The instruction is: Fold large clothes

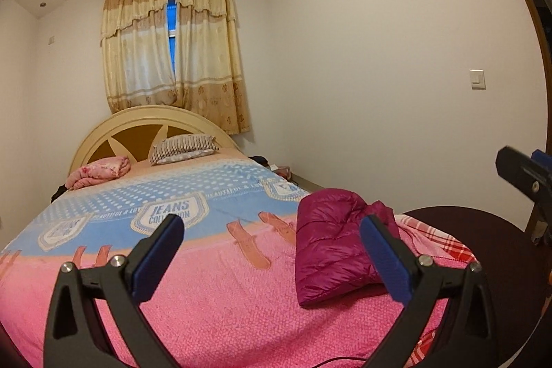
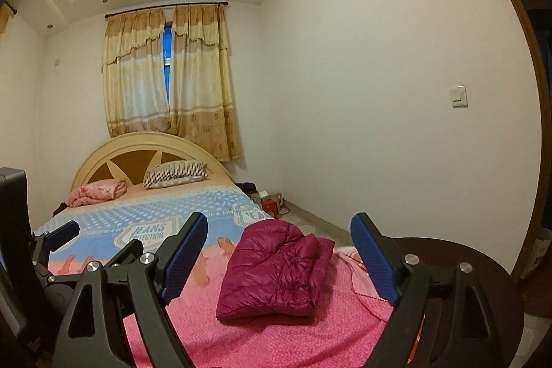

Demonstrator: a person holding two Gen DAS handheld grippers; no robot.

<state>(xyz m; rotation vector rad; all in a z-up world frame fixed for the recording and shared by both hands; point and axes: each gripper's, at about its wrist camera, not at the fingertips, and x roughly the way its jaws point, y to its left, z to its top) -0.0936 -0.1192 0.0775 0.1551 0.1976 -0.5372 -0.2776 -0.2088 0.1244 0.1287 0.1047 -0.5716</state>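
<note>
From my left wrist, my left gripper [image 1: 272, 240] has its fingers [image 1: 162, 250] wide apart with nothing between them, raised over the bed [image 1: 214, 292]. The folded jacket [image 1: 331, 247], a magenta puffer, lies on the pink bedspread at about 3 o'clock from the gap, partly behind my right-hand finger. Beyond it at 12 o'clock sit a striped pillow [image 1: 183, 149] and, at 10 o'clock, a bundled pink blanket [image 1: 100, 173] against the headboard [image 1: 145, 130]. At the far 3 o'clock edge, part of my right gripper [image 1: 524, 175] shows.

From my right wrist, my right gripper [image 2: 279, 254] also stands with fingers [image 2: 186, 254] spread and empty. The jacket [image 2: 276, 275] rests on the bed [image 2: 262, 340] right in the gap between them, touching neither. My left gripper [image 2: 100, 240] pokes in at 9 o'clock. Curtains [image 2: 169, 75] hang at 12 o'clock above the headboard [image 2: 138, 147].
</note>
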